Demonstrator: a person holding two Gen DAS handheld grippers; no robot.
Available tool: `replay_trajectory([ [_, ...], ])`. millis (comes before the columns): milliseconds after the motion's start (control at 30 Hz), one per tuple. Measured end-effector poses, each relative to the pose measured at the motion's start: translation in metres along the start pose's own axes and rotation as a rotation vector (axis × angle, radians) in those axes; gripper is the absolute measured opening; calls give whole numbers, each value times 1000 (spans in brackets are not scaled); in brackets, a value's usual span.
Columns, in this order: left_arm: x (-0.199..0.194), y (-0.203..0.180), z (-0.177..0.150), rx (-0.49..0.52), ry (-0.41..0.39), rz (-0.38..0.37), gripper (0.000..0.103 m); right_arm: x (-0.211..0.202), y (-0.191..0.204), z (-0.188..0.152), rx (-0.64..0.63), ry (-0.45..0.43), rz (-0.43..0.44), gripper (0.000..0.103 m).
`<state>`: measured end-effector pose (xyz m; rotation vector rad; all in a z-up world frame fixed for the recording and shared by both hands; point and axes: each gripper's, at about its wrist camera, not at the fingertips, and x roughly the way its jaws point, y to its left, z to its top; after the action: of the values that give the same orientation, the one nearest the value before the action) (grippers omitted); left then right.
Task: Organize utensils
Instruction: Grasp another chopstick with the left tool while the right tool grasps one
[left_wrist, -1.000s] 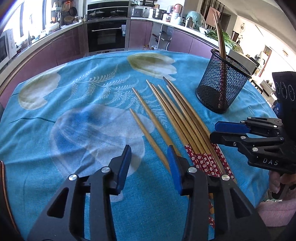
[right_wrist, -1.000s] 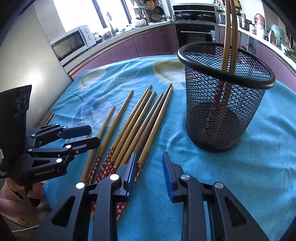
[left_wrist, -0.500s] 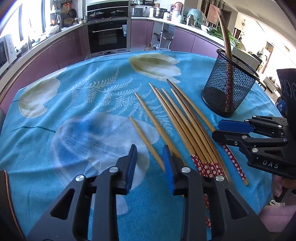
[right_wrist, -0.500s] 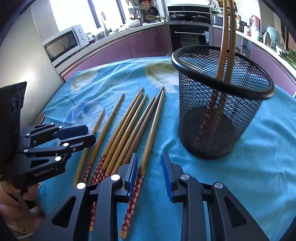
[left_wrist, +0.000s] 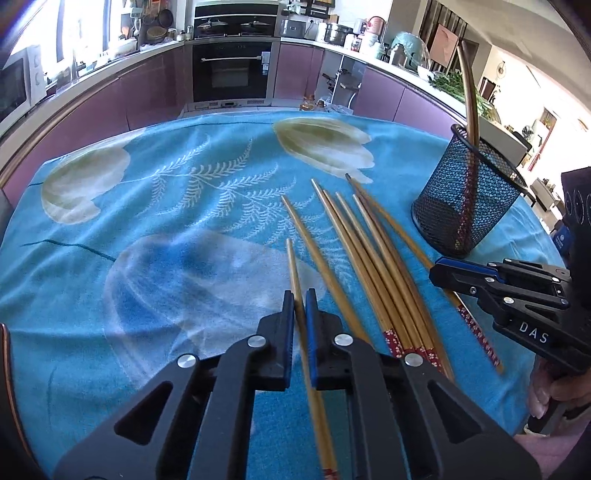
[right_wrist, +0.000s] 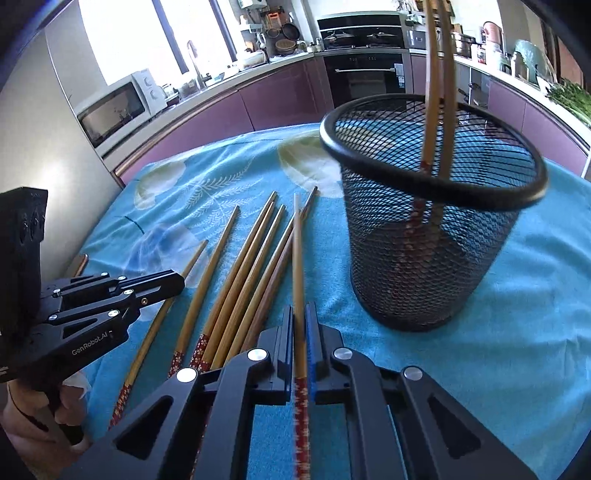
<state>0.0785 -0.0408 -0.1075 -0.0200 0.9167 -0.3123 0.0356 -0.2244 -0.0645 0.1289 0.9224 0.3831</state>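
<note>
Left wrist view is showing the left gripper (left_wrist: 300, 306) pinching one chopstick (left_wrist: 293, 266), the one lying farthest left. A second ago its jaws were wide apart, so they have just closed. Right wrist view is showing the right gripper (right_wrist: 300, 321) clenching another chopstick (right_wrist: 297, 258) too, and it was also open a moment back. That stick's far tip is now pointing up over the others, so it looks like it is lifting off the blue cloth (left_wrist: 147, 229).

Both hands are now holding a stick each, so I think the next step is carrying them to the mesh cup (right_wrist: 432, 236). Two chopsticks are already standing inside it.

Six more sticks (left_wrist: 369, 254) are still lying in a row on the surface, between the two grippers. The cup is sitting to the far right, near the surface's right edge, so a hard bump could push it toward that edge. Its top is wide open, and there is bare cloth on the left for swinging the long sticks around.
</note>
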Motion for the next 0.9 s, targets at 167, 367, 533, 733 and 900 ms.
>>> replay_trajectory([
  [167,-12,-4,1,5,-23,-59,6,-10,8,-3,-56,4,52,6],
  [367,-4,-14,-2,51,13,-96,8,-2,12,-8,-88,66,61,6],
  [533,-16,-9,-10,73,-20,-58,38,0,9,-10,-93,80,44,10],
  [733,-12,-3,-20,100,33,-26,34,6,11,-4,-109,72,20,15],
  [900,-7,-11,-24,132,39,-21,18,9,11,-1,-119,72,13,9],
])
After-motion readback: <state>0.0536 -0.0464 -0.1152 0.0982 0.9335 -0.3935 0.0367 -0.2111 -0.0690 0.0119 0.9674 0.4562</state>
